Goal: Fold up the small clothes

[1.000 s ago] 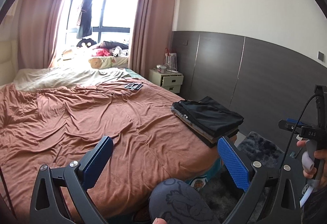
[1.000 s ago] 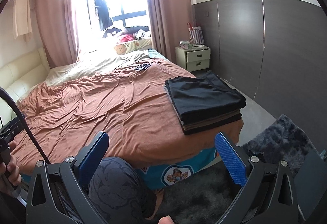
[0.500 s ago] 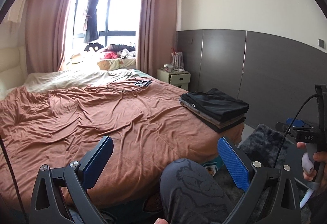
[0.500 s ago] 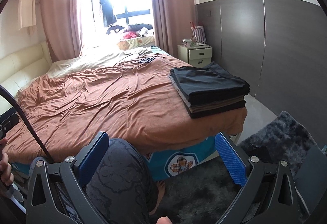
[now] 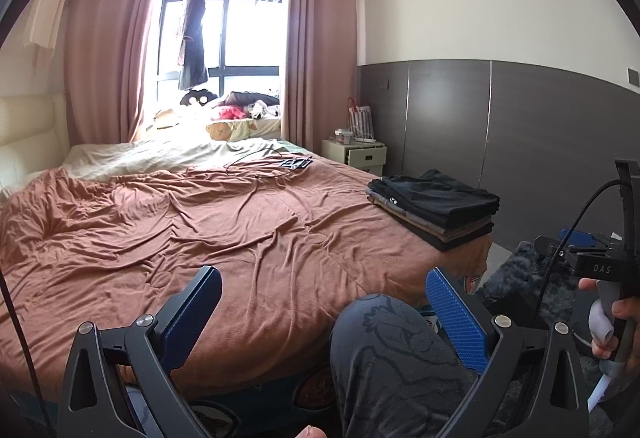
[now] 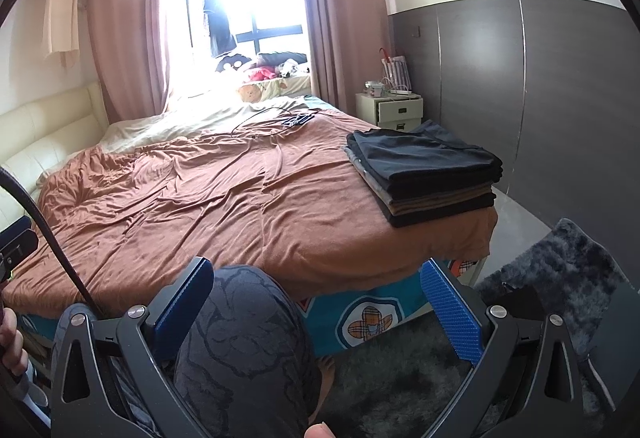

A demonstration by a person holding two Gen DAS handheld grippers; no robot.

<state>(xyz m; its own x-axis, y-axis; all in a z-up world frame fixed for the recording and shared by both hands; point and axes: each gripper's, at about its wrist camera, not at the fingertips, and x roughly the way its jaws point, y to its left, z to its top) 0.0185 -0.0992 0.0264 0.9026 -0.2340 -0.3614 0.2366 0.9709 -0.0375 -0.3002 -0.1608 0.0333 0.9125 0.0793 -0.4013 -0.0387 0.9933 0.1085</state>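
**Inspector:** Your left gripper [image 5: 324, 312] stands with its jaws spread wide and nothing between the blue pads [image 5: 456, 322]. It hangs above the near edge of the bed [image 5: 224, 238], over your knee [image 5: 384, 342] in grey patterned trousers.

**Operator:** And the right one?

**Inspector:** The right gripper [image 6: 316, 302] is likewise wide apart and holds nothing. It is also off the bed, above the same knee, with the dark shaggy rug [image 6: 560, 278] below to your right.

**Operator:** Where are the clothes?

**Inspector:** The stack of folded clothes [image 6: 428, 174] lies on the brown bedcover [image 6: 200, 198] at the near right corner of the bed, well apart from both grippers. Its top piece is black, with brown and dark layers beneath. You touch none of it.

**Operator:** Anything else on the bed?

**Inspector:** A black cable [image 6: 260, 122] and a small dark item lie at the far side, near the window [image 6: 256, 10].
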